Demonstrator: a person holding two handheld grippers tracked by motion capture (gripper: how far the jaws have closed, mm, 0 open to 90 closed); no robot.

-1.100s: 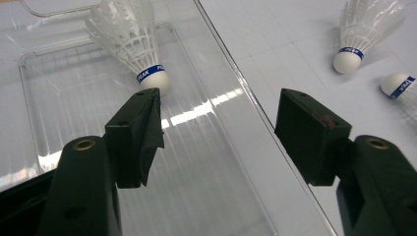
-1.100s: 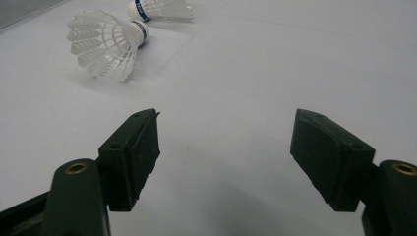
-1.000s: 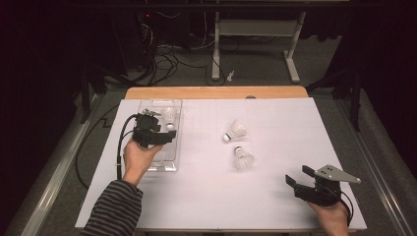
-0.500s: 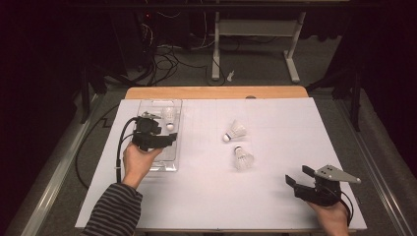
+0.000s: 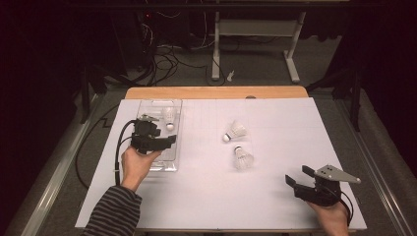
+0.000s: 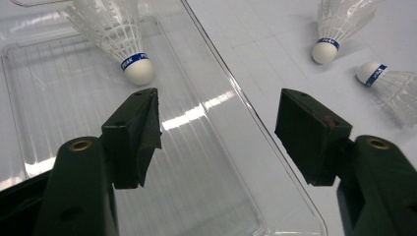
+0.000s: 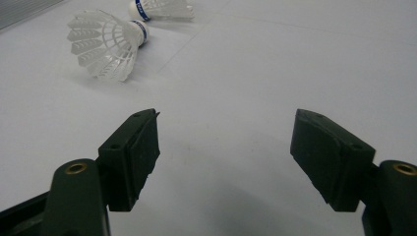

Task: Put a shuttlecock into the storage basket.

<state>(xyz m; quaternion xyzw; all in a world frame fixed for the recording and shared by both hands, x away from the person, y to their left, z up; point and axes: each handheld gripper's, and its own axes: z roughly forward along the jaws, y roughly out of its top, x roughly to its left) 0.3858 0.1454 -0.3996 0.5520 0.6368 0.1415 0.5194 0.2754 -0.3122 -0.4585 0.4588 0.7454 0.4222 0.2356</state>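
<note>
The left hand-held gripper hovers over the clear tray, jaws spread wide and released, holding nothing. One shuttlecock lies in the tray at the gripper's 12 o'clock (cork toward the jaws). Two loose shuttlecocks lie mid-bench at its 3 o'clock. The right hand-held gripper rests low at 5 o'clock, equally open, empty; its hand is cut off.

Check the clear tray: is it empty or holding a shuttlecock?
Holding one. A single shuttlecock lies on its side inside the clear tray; two other shuttlecocks lie out on the white table.
</note>
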